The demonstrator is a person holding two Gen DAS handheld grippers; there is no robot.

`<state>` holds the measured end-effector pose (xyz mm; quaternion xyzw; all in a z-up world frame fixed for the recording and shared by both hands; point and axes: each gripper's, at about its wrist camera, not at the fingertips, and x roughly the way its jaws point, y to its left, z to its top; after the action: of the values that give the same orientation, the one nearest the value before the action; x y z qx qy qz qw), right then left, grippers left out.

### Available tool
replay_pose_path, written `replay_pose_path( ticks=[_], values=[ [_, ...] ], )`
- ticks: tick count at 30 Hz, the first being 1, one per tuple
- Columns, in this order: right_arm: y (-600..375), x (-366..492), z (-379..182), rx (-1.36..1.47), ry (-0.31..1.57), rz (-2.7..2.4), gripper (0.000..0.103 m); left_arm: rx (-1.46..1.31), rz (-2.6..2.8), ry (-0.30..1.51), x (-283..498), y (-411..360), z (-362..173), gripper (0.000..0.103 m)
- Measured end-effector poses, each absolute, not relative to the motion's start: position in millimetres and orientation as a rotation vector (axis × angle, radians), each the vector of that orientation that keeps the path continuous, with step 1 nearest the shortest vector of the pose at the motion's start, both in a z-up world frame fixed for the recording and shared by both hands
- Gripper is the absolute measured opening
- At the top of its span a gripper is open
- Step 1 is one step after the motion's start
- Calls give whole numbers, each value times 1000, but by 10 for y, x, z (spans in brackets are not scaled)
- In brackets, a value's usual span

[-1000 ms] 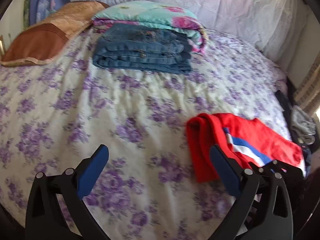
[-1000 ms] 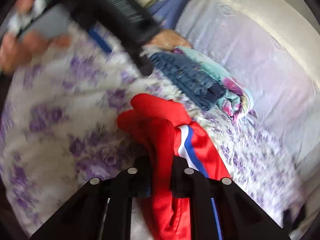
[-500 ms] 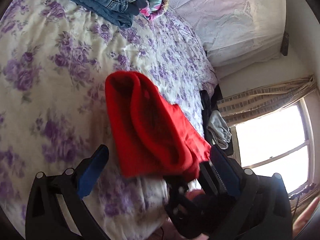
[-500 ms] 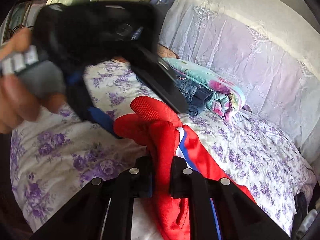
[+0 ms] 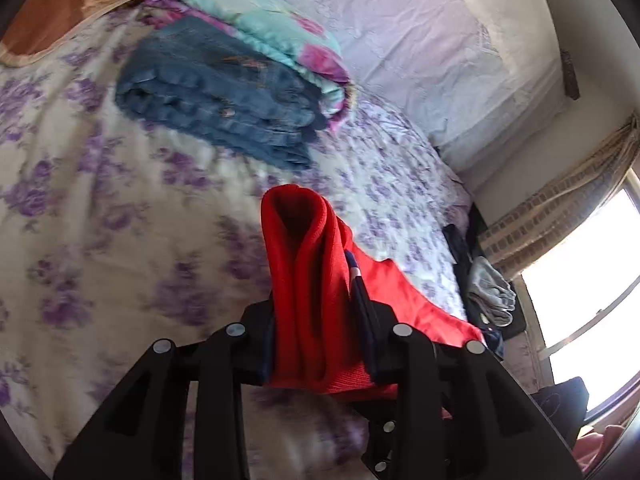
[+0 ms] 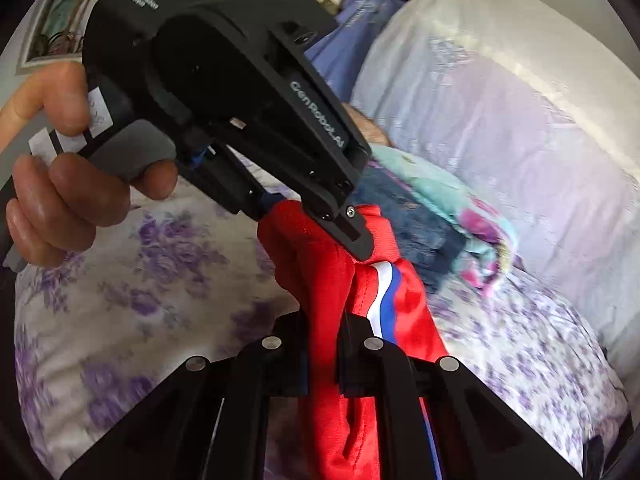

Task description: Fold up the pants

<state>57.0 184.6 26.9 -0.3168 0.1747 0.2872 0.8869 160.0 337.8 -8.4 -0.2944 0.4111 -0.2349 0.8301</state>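
The red pants with a white and blue side stripe hang bunched above the flowered bed sheet. My left gripper has a thick rolled end of the red fabric between its jaws, which are closing, and the pads press on it. In the right wrist view that same left gripper comes in from the upper left, held by a person's hand. My right gripper is shut on a narrower fold of the pants just below it.
Folded blue jeans lie on the bed in front of a folded flowered blanket. An orange pillow sits at the far left. Loose clothes lie beside the bed under a bright window.
My left gripper went from wide open over the sheet to the red pants and closed its jaws on their bunched end. The right gripper kept its grip and lifted slightly.
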Motion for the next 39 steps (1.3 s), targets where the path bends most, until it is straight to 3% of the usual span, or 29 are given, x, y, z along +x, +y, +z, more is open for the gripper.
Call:
replay_pose_path(
  ticks=[2,5,10,13,15,20,24,28,33,39],
  values=[
    [1958,579,151,-689,416,622,12,-648,-475,907,1604,3489,-271,32],
    [1982,563,93,-714,471,633,36,-684,-433,953,1614,3582,-527,39],
    [1307,469,514,-424,478,634,60,-519,-236,820,1417,3681,-58,41],
    [825,461,628,-244,465,553,62,-416,-249,697,1249,3449,343,42],
    [454,537,616,-76,476,510,63,-415,-372,673,1244,3092,429,56],
    [-296,727,239,191,606,383,63,-354,-479,838,1555,2262,-32,57],
    [-955,678,-55,247,693,147,63,-220,-356,877,1580,2078,-225,47],
    [-1689,463,-211,348,694,9,62,-118,-289,884,1480,1999,-238,47],
    [-2290,162,-220,263,687,-251,61,-54,-227,883,1493,1961,-315,50],
    [-2339,86,60,221,629,-203,62,-12,-176,870,1453,1891,-332,53]
  ],
)
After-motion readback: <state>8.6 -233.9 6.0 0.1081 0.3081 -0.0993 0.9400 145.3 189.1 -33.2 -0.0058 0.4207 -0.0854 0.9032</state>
